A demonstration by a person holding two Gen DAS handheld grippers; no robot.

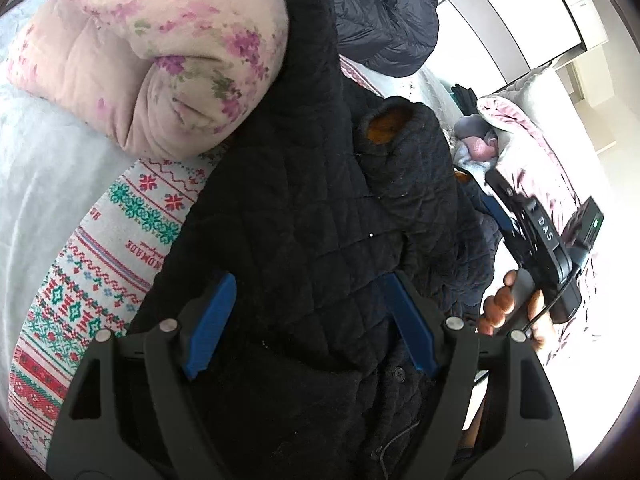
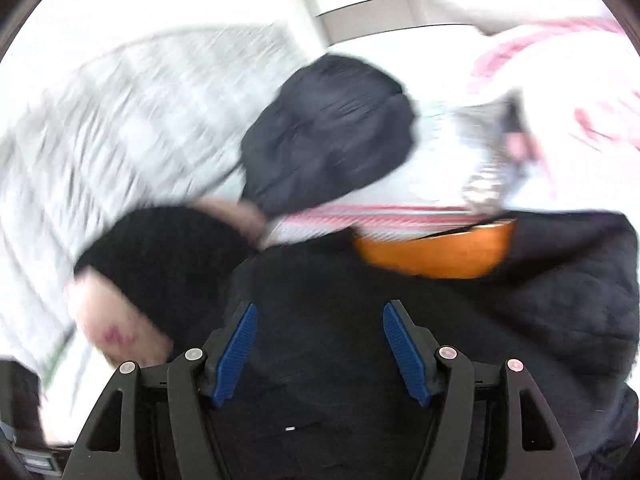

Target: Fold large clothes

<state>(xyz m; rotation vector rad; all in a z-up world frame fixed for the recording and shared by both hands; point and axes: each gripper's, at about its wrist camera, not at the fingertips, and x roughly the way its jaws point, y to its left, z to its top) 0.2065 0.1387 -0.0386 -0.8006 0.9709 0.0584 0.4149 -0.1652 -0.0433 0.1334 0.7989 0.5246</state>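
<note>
A black quilted coat (image 1: 312, 208) with an orange lining (image 1: 386, 128) lies spread on a bed. My left gripper (image 1: 310, 284) hovers just over its lower part, jaws wide open and empty. The right gripper (image 1: 536, 236) shows at the right of the left wrist view, held by a hand. In the blurred right wrist view the right gripper (image 2: 320, 312) is open and empty over the same black coat (image 2: 320, 360), with the orange lining (image 2: 436, 252) just beyond it.
A rolled pink floral quilt (image 1: 168, 60) and a patterned knit blanket (image 1: 108, 264) lie left of the coat. A dark puffer jacket (image 1: 384, 16) lies behind it, also seen in the right wrist view (image 2: 328, 136). More bedding (image 1: 532, 132) is piled at the right.
</note>
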